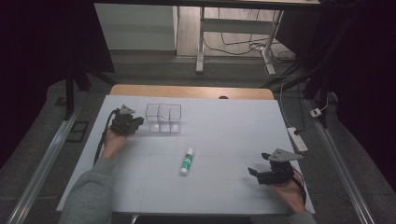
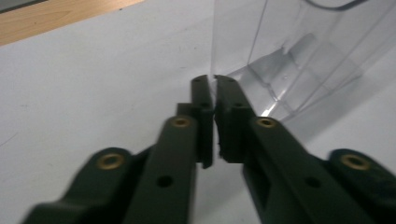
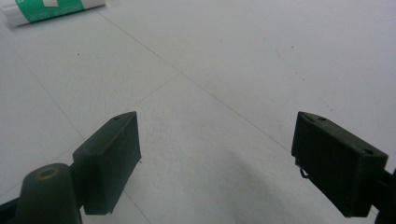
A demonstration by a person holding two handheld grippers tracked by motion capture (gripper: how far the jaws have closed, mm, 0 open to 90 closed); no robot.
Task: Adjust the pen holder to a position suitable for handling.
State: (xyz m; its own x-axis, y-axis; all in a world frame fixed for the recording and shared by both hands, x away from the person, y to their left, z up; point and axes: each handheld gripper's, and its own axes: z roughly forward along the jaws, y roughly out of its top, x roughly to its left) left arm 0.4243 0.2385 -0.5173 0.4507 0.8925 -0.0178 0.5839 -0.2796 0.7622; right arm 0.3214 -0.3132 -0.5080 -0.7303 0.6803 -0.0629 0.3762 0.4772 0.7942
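Now, by label:

Left gripper (image 1: pixel 133 122): upper left of the high view, held in a hand at the left side of the clear box; in the left gripper view (image 2: pixel 214 100) the jaws clenched together, tips meeting just at the near corner edge of the box, whether pinching its thin wall or merely touching it cannot be told.

Clear box (image 1: pixel 163 118): transparent plastic organiser with inner dividers, upright on the white sheet, upper middle-left of the high view; in the left gripper view (image 2: pixel 299 51) rising at upper right, right in front of the jaw tips.

Right gripper (image 1: pixel 258 171): lower right of the high view, held in a hand near the front edge of the table, well apart from box and glue stick; in the right gripper view (image 3: pixel 215 158) jaws released, spread wide, only bare sheet between them.

Glue stick (image 1: pixel 187 161): white tube with green label, lying flat at centre of the high view, between the two grippers and nearer the viewer than the box; at the upper left corner of the right gripper view (image 3: pixel 51 10).

Table (image 1: pixel 224 135): covered by a white sheet, wooden edge along the far side.

Sleeve (image 1: pixel 88 196): grey, lower left of the high view.
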